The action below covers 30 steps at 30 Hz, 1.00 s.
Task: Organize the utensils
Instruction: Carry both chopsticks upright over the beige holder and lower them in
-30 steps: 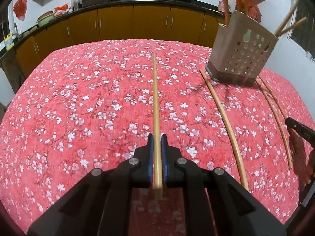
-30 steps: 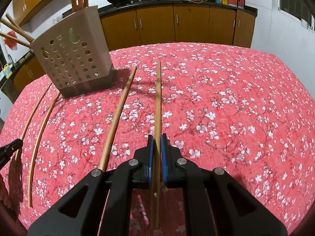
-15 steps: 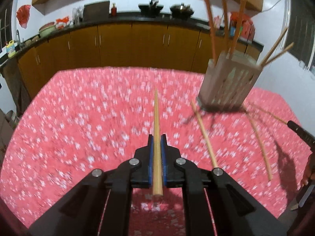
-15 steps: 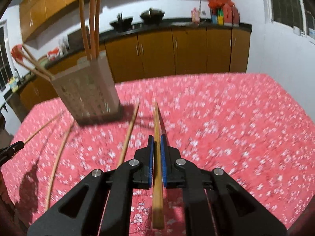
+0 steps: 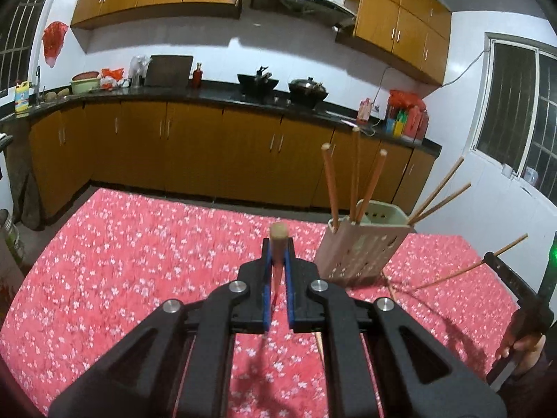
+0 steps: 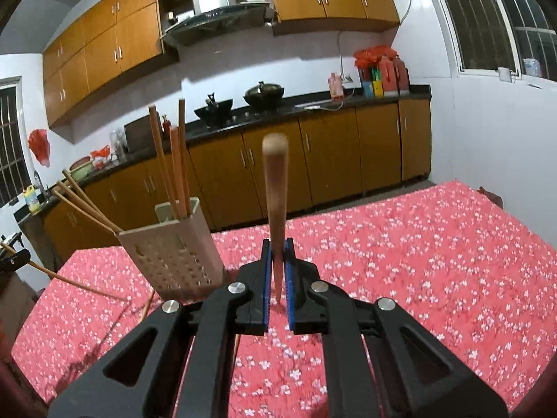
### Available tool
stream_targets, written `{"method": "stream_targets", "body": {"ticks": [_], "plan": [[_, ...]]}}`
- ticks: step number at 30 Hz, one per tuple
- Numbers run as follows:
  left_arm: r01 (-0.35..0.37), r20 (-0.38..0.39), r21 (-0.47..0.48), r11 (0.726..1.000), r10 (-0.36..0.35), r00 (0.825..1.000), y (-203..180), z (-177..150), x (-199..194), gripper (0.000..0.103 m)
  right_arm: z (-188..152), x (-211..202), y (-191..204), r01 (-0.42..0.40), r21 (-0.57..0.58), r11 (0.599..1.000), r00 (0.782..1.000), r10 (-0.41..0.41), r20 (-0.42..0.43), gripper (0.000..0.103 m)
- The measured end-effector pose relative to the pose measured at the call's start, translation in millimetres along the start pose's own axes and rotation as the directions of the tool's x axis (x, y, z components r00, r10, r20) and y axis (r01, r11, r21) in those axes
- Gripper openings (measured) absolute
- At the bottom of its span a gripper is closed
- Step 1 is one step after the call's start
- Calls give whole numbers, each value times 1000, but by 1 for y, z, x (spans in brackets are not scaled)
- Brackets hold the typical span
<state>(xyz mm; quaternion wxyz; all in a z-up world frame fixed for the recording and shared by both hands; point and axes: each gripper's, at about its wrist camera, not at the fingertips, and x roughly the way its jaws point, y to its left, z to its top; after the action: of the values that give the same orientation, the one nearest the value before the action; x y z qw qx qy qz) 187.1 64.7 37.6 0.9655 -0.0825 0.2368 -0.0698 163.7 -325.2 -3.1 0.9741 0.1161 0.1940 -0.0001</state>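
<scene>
Each gripper, left (image 5: 277, 278) and right (image 6: 277, 271), clamps one chopstick (image 5: 279, 240) (image 6: 275, 188) pointing forward; the holder (image 5: 362, 247) (image 6: 170, 247) stands between them, ahead.

Utensil holder (image 5: 360, 249) on tablecloth (image 5: 139, 254), right of centre in left wrist view; chopsticks (image 5: 351, 181) upright in it. Loose chopstick (image 6: 148, 304) on cloth, near side of holder. Counter (image 5: 216, 95) behind, woks (image 5: 257, 82) on it.
</scene>
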Motion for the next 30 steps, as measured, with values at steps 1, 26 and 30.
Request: {"method": "stream_targets", "body": {"ticks": [1,26,30], "plan": [[2,4,0,1000,-2,1000,1,0,-1,8,2,0,1,-2,-2,1000,1000,2,6,8],[147,340,61,987,-159,927,-79,90,-45,8,86,-42,84,-252,-104,962,927,271,258,8],[120,415,32,992,-122,901,-92,103,-31,8,88,-25,100,-206,-143,968,933,239,270,8]]}}
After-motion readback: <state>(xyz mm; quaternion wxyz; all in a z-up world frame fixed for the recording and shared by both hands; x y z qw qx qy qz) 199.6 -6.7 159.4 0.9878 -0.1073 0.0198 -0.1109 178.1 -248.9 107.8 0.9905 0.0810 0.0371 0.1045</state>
